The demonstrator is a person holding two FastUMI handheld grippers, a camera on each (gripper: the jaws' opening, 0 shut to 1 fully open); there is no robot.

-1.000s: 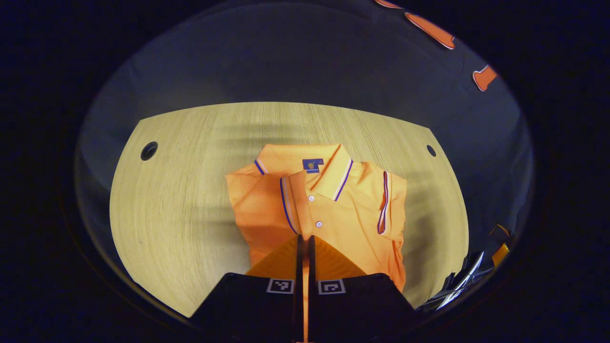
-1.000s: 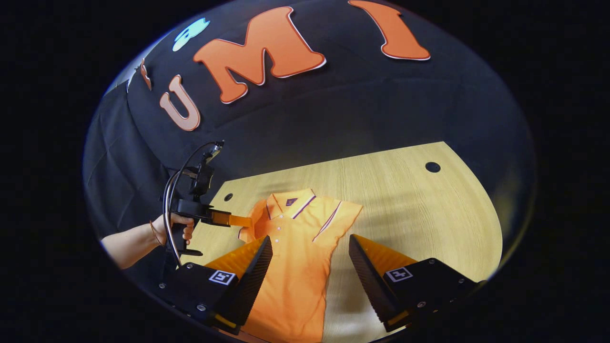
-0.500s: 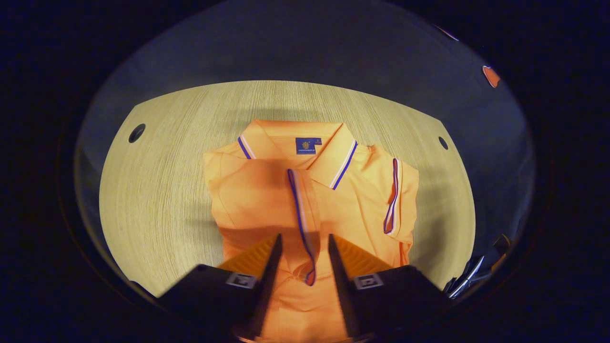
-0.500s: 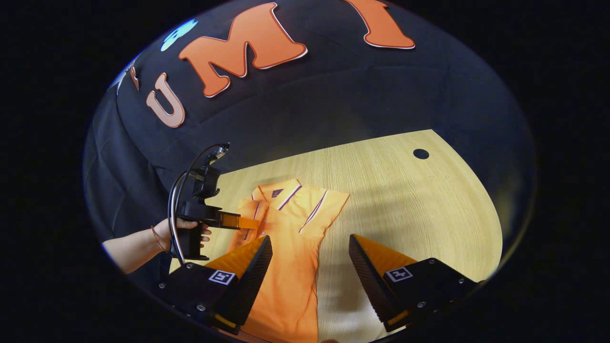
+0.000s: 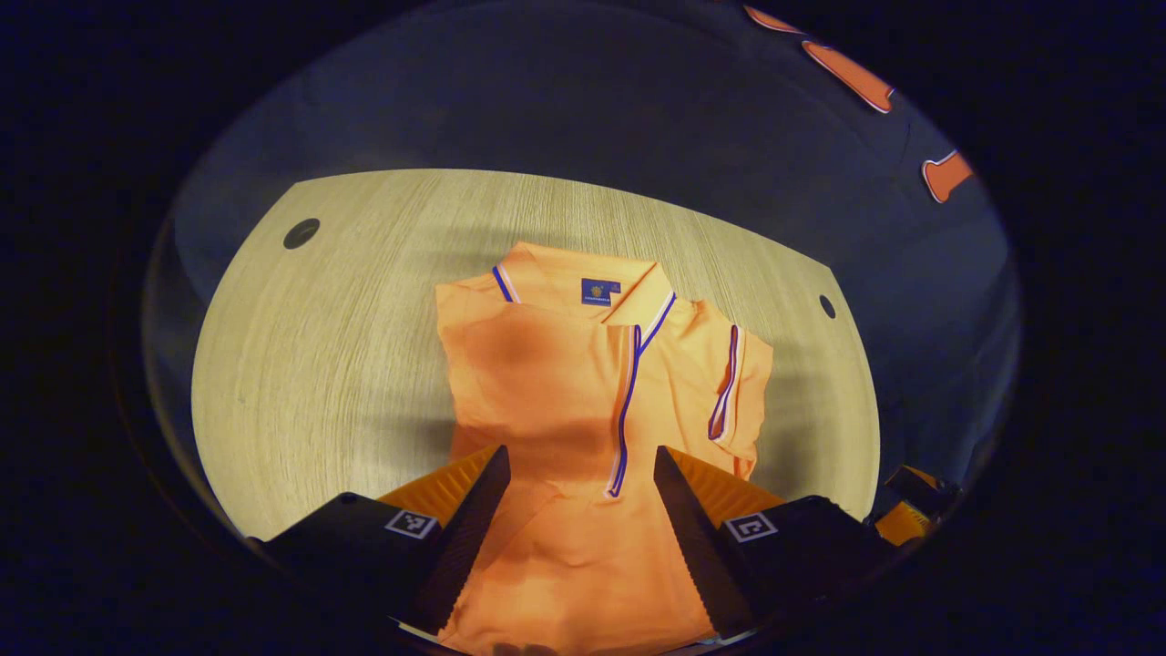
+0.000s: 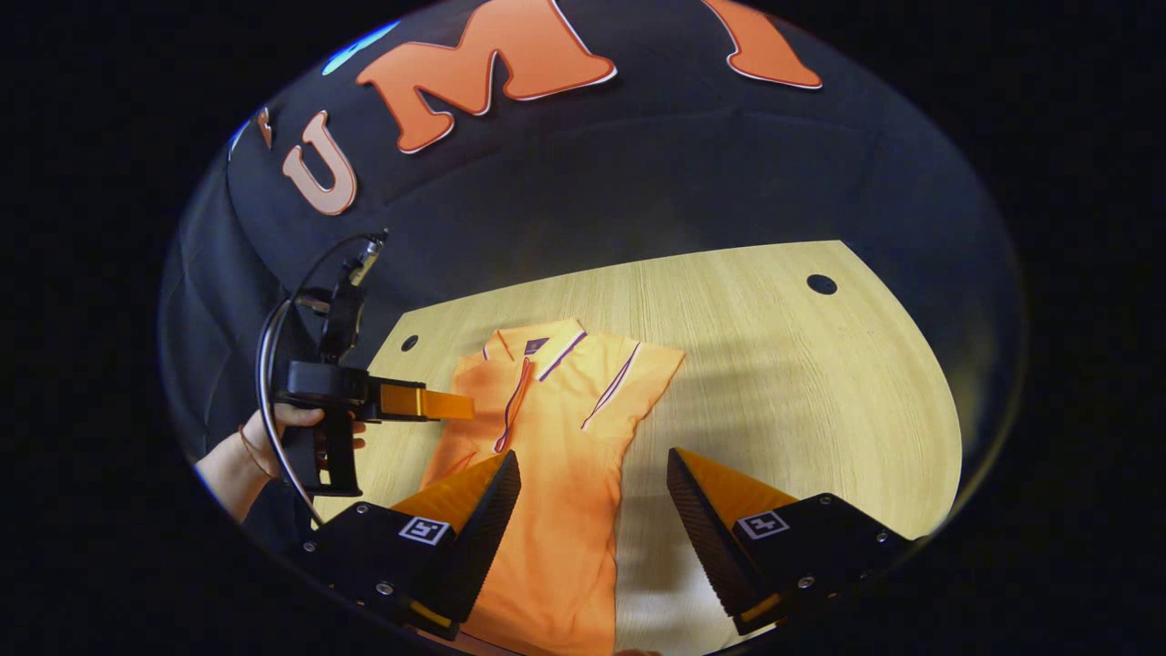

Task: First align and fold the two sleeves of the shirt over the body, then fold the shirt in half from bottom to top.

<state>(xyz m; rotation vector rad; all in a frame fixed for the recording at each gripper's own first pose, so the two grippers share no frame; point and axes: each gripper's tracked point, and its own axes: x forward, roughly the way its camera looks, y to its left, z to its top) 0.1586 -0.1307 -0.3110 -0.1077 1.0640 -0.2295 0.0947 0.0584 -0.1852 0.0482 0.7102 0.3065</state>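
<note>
An orange polo shirt [image 5: 556, 383] lies flat on the wooden table [image 5: 319, 364], collar at the far side. Both sleeves are folded over its body; one striped cuff [image 5: 624, 410] runs down the middle and the other [image 5: 724, 392] lies near the right side. My left gripper [image 5: 578, 465] hovers open above the lower chest, with nothing between its fingers. In the right gripper view, my right gripper [image 6: 592, 460] is open above the shirt [image 6: 556, 437] and its right edge. The left gripper [image 6: 465, 405] shows there by the shirt's left shoulder, held by a hand [image 6: 273, 428].
The table [image 6: 774, 383] has a round cable hole near each far corner [image 5: 301, 233] [image 5: 826, 306]. Bare wood lies on both sides of the shirt. The booth's black cloth wall stands behind the table's far edge.
My left gripper opened and let go of the sleeve, which now lies across the shirt's chest. It then drew back a little. The right gripper stayed open and barely shifted.
</note>
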